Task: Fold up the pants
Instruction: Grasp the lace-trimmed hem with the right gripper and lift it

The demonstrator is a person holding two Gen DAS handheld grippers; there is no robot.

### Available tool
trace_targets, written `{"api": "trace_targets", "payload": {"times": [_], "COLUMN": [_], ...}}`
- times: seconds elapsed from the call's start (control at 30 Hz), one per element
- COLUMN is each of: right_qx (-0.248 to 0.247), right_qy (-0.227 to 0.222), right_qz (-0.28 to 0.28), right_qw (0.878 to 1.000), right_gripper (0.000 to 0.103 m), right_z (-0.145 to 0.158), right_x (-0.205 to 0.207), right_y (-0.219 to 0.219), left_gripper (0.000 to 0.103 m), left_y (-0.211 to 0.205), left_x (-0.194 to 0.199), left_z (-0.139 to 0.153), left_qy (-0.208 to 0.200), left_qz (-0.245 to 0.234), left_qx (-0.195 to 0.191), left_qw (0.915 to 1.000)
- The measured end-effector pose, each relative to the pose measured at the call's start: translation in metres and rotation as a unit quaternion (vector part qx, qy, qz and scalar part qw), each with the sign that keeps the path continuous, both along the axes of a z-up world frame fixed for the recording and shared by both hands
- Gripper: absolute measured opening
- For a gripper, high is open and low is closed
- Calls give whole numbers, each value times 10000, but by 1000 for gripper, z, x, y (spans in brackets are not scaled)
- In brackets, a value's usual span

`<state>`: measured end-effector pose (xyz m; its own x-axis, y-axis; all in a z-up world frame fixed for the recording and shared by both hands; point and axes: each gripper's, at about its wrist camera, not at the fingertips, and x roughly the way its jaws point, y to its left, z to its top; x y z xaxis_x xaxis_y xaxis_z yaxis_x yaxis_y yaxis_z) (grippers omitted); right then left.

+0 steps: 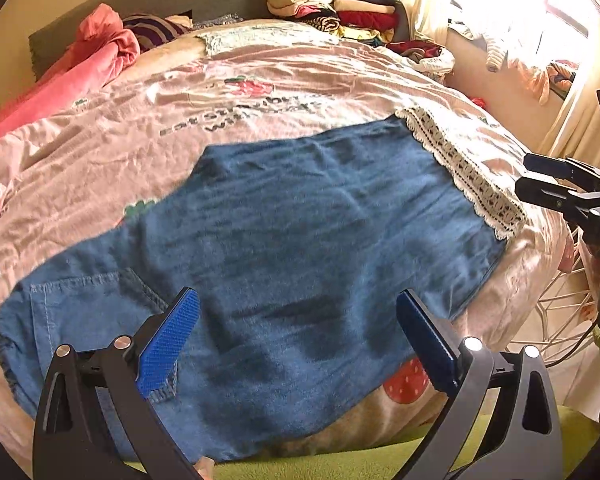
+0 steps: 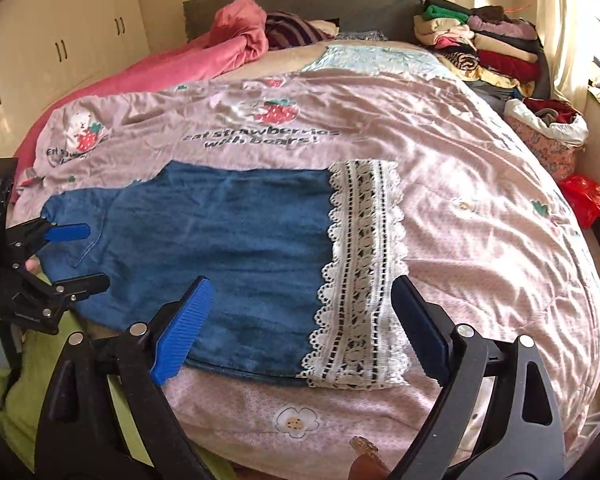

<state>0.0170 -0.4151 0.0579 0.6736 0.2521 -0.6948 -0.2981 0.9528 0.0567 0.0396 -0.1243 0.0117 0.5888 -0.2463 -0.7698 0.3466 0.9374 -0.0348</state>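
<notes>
Blue denim pants [image 1: 300,220] [image 2: 220,240] lie flat on the pink strawberry quilt [image 1: 260,80] [image 2: 480,220]. The waist and a pocket lie to the left, and the white lace hem [image 1: 460,168] [image 2: 364,260] lies to the right. My left gripper [image 1: 298,300] hovers open above the waist end with nothing between its blue pads; in the right wrist view the left gripper [image 2: 96,256] shows at the left edge. My right gripper [image 2: 303,284] stands open above the hem end, gripping nothing. In the left wrist view the right gripper [image 1: 524,176] shows at the right edge.
Folded clothes [image 1: 332,4] [image 2: 480,40] are stacked at the bed's far right corner, and a pink blanket [image 1: 92,52] [image 2: 220,52] is bunched at the far left. A white wire basket [image 1: 560,312] and a red bag [image 2: 584,196] sit beside the bed. Wardrobe doors [image 2: 60,40] stand on the left.
</notes>
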Motion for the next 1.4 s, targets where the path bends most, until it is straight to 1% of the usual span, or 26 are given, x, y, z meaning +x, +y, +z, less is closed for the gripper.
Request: {"api": "trace_targets", "payload": {"times": [0.13, 0.47, 0.6, 0.73, 0.83, 0.9, 1.0, 1.23, 1.3, 1.4], "right_qx": [15, 60, 130, 227, 106, 191, 358, 718, 877, 1082], "right_qy": [-64, 37, 128, 241, 309, 358, 487, 829, 932, 1056], "right_qz": [-101, -173, -203, -242, -316, -358, -402, -433, -421, -393], "right_qw": [9999, 9998, 9996, 9992, 9990, 9985, 9974, 9930, 9909, 9877], "right_gripper": [86, 87, 87, 87, 87, 87, 87, 87, 81, 78], "right_z": [2, -6, -12, -19, -24, -25, -29, -48, -53, -59], "right_x": [0, 4, 4, 6, 5, 4, 4, 8, 11, 17], "right_y": [-8, -17, -20, -27, -32, -38, -47, -57, -59, -60], "left_gripper": [98, 98, 98, 98, 98, 98, 98, 98, 98, 98], "left_y": [-5, -25, -36, -49, -60, -68, -80, -112, -120, -131], "left_x": [6, 29, 43, 67, 87, 99, 119, 158, 166, 174], "left_z": [5, 7, 10, 15, 13, 11, 10, 1, -2, -4], "left_qy": [-57, -50, -17, -15, 103, 119, 110, 201, 251, 307], "left_qz": [-34, -224, -345, -472, -552, -592, -710, -1230, -1416, -1586], "left_qx": [21, 155, 95, 12, 35, 102, 77, -52, -84, -188], "left_qw": [10000, 9996, 9994, 9989, 9984, 9981, 9974, 9922, 9896, 9867]}}
